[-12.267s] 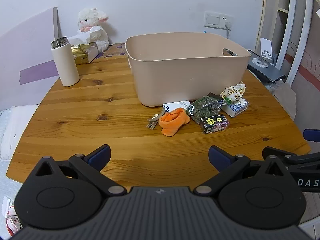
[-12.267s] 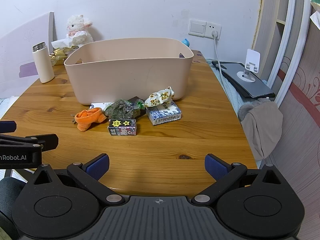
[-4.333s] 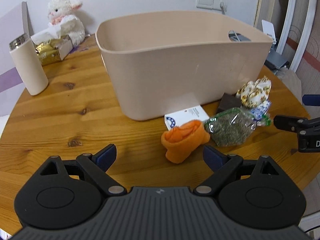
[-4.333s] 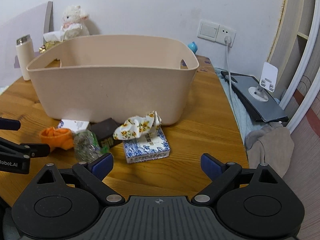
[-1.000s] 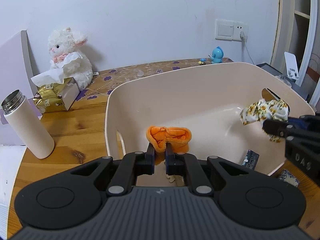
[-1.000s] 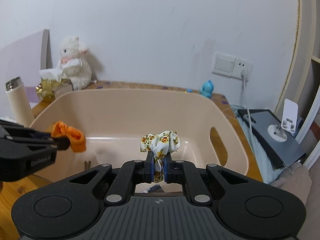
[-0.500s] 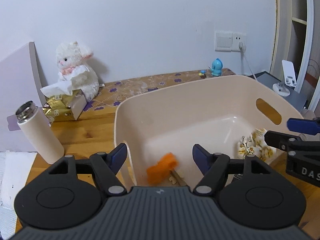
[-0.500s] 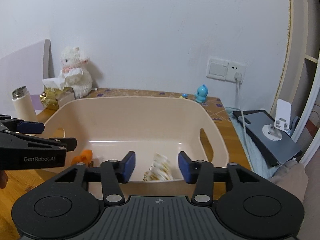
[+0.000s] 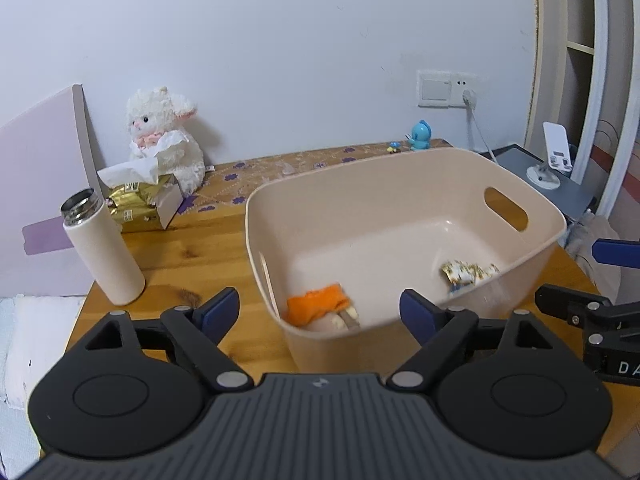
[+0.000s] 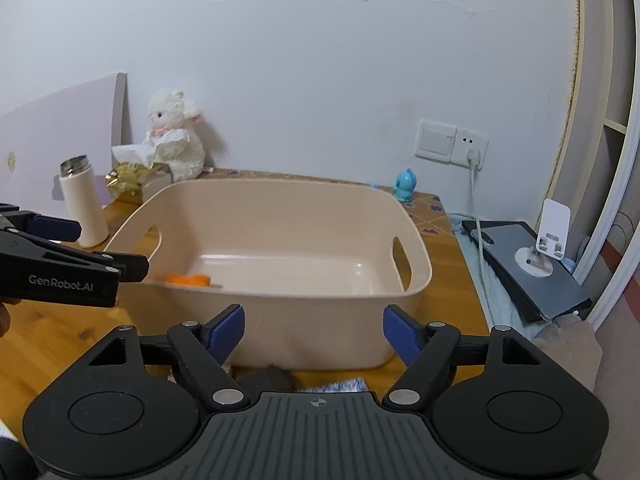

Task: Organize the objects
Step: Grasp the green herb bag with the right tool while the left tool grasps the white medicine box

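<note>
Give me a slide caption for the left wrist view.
Open left claw above the beige bin, with an orange cloth and a floral cloth inside.

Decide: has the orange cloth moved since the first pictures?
Yes. The orange cloth went from the table in front of the bin to inside it, near its left wall.

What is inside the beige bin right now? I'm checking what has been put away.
In the bin: an orange cloth, a floral cloth and something pale beside the orange one. The near wall hides part of the floor.
</note>
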Motion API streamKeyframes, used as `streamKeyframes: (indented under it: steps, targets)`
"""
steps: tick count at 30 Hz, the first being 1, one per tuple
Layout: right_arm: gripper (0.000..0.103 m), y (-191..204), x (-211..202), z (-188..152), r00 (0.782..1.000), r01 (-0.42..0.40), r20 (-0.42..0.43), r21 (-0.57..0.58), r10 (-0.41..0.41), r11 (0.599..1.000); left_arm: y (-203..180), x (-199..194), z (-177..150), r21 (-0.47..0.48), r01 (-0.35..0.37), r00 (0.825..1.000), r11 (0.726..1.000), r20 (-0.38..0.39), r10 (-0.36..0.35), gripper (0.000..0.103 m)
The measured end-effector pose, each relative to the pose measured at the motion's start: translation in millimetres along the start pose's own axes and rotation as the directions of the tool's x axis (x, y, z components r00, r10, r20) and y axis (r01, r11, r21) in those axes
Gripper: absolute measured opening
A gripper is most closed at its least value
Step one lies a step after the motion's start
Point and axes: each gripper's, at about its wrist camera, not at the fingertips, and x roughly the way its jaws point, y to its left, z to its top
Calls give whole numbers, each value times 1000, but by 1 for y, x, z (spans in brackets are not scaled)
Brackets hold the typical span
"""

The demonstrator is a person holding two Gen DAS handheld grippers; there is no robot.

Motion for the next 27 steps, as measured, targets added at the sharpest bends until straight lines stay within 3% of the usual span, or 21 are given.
streamKeyframes:
  steps: [8, 17, 27]
  targets:
    - [79, 5, 0, -26, 997, -46, -56, 7, 46, 999, -2, -10, -29, 13, 16, 999, 1000, -43, -15, 89]
    - [79, 11, 13, -50, 988, -91, -123, 10, 91, 996, -1, 11, -63, 9, 31, 988, 999, -149, -29, 89]
    - [68, 20, 35, -63, 973, -149, -174, 13, 149, 989, 0, 29, -85, -7, 50, 976, 999, -211, -51, 89]
